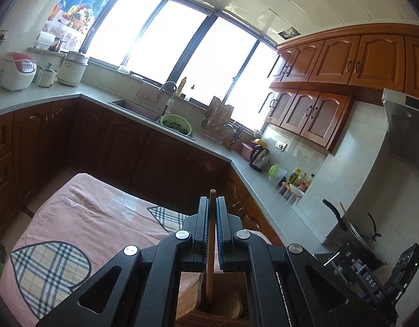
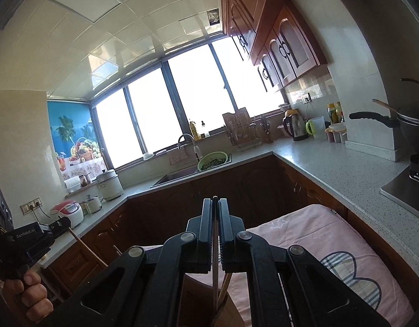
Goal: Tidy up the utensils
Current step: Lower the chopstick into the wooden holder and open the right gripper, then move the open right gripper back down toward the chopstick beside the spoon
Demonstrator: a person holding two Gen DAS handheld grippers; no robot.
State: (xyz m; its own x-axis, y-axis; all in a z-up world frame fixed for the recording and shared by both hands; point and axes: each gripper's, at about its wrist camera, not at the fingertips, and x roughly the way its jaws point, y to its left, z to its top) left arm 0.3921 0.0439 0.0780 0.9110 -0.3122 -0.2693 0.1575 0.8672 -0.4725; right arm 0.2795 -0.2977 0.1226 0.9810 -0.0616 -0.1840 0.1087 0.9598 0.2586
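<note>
My left gripper [image 1: 212, 204] is shut on a wooden utensil handle [image 1: 211, 245] that stands upright, its lower end down in a wooden holder [image 1: 223, 302] below the jaws. My right gripper [image 2: 215, 204] is shut on a thin dark utensil handle [image 2: 215, 267], also upright, reaching down into a wooden holder [image 2: 198, 299] where another wooden handle [image 2: 225, 286] leans. The left gripper also shows at the left edge of the right wrist view [image 2: 32, 237], held by a hand, with a wooden stick below it.
A table with a pink cloth [image 1: 86, 218] lies under both grippers; it also shows in the right wrist view [image 2: 332, 245]. Dark cabinets and a grey counter [image 2: 332, 169] ring the room. A sink with a green colander [image 1: 176, 124], a kettle [image 1: 260, 158] and a wok [image 2: 411, 128] stand on it.
</note>
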